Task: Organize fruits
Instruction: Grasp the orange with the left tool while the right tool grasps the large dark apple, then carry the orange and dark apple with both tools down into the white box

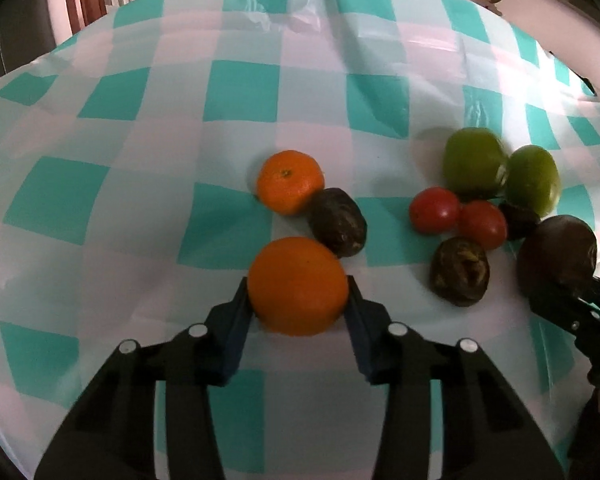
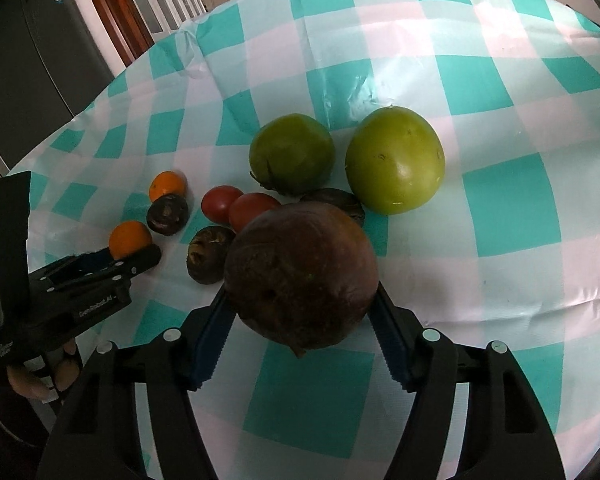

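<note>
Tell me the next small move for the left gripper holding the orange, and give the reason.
Probably carry the held orange a little forward and set it beside the other orange, then open. The left gripper already has its fingers closed on it, and the two green fruits and two red ones already sit in pairs by colour. The dark fruit lies just right of that spot.

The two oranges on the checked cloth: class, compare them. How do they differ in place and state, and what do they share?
The near orange sits between the fingers of the left gripper; the far orange lies free on the tablecloth. The far orange touches a dark fruit; the near orange looks just clear of it. The far orange shows its stem dimple; the near orange shows plain skin. Both are round and orange.
</note>
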The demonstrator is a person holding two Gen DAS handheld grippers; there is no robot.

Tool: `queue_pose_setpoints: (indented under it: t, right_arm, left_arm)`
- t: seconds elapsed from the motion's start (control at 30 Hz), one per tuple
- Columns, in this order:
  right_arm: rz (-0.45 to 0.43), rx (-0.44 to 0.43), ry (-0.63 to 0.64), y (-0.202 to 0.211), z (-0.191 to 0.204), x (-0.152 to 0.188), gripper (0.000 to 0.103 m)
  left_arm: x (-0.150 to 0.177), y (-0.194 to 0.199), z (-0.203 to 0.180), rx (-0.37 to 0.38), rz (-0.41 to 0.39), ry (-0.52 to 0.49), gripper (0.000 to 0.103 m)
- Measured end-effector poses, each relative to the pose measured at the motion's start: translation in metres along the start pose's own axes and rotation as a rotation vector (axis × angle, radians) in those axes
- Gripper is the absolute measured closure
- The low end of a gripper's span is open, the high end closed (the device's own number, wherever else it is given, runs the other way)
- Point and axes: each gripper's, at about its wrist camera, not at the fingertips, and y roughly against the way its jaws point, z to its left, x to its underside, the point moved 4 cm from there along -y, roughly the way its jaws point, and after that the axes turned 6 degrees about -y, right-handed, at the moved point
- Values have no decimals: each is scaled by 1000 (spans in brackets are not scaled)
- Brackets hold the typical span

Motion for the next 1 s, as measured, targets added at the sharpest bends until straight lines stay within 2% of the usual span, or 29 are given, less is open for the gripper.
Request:
queue_pose_setpoints:
  t: [0.2,0.3,0.4,0.53,0.67,0.77,0.83,1.0]
  right_arm:
    - [-2,-16,-14,1,-2,1,38]
    - [-4,-34,-30,2,-4,1,38]
    - [-7,-51,-44,5,-6,2,39]
    - [-17,-59,-50,16,-3,6,40]
    - [-36,-117,-108,51,7,36,40]
    - [-29,-123,-59,78,29,70,40]
    - [-21,-122,-35,91,40,90,40]
    - [-18,-176,-8,125,62,138,40]
  left_arm:
    - [-1,8,3,23,-34,53,59]
    - [10,18,9,36,-51,98,59]
    - [27,35,11,50,-63,157,59]
    - [67,77,15,53,-79,209,59]
    - [113,115,21,34,-94,193,59]
    - [144,147,29,47,-125,223,59]
    - [158,164,28,39,-143,208,59]
    - [198,208,41,46,-195,239,59]
